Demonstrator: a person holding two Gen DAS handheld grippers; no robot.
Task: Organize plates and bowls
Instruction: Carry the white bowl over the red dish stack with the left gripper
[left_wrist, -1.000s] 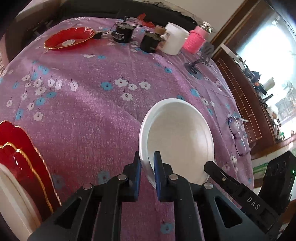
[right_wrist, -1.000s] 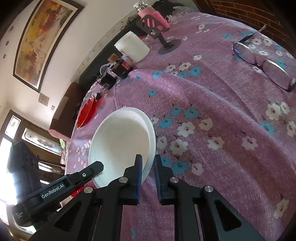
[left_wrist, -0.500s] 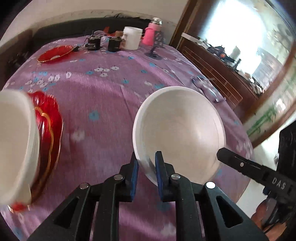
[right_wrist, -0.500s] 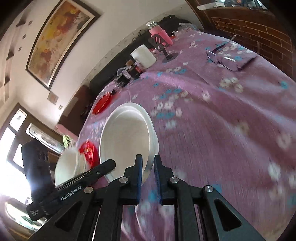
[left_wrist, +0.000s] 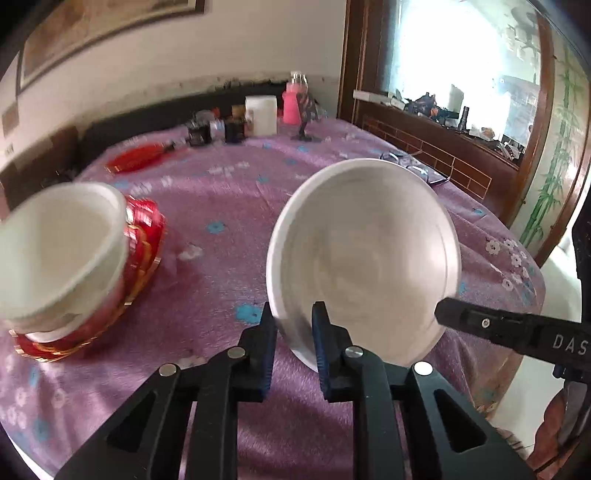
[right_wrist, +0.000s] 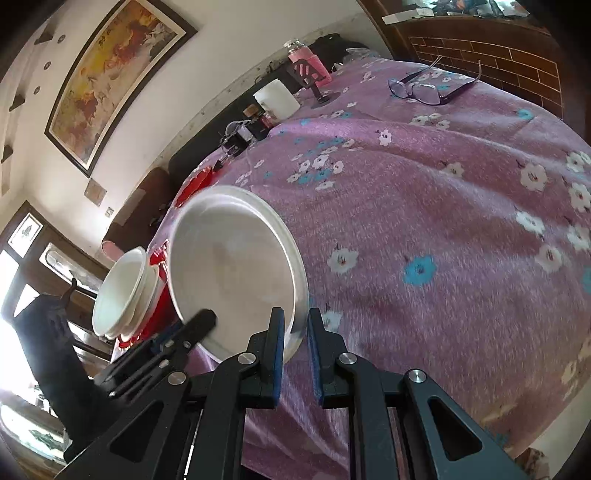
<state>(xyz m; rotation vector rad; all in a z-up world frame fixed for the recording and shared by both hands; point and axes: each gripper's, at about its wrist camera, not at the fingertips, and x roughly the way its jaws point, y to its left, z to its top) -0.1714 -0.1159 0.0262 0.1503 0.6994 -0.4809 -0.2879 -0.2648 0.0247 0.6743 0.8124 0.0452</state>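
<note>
Item: round white plastic plate (left_wrist: 364, 254), frame centre, now lifted off the purple floral table (left_wrist: 221, 206), pinched at opposite rims by left hand-held gripper (left_wrist: 291, 332) and right hand-held gripper (right_wrist: 295, 332); stack of red plates topped with white bowls (left_wrist: 70, 258), left, apparently its destination.

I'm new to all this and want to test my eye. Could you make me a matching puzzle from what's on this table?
Things:
1. white plate
2. stacked white bowls
3. eyeglasses
4. pink bottle

Places:
A. lying folded open near the table's brick-wall side
B. on the red plates
C. gripped at its rim from both sides
D. standing at the table's far end

Pairs: 1-C, 2-B, 3-A, 4-D
</note>
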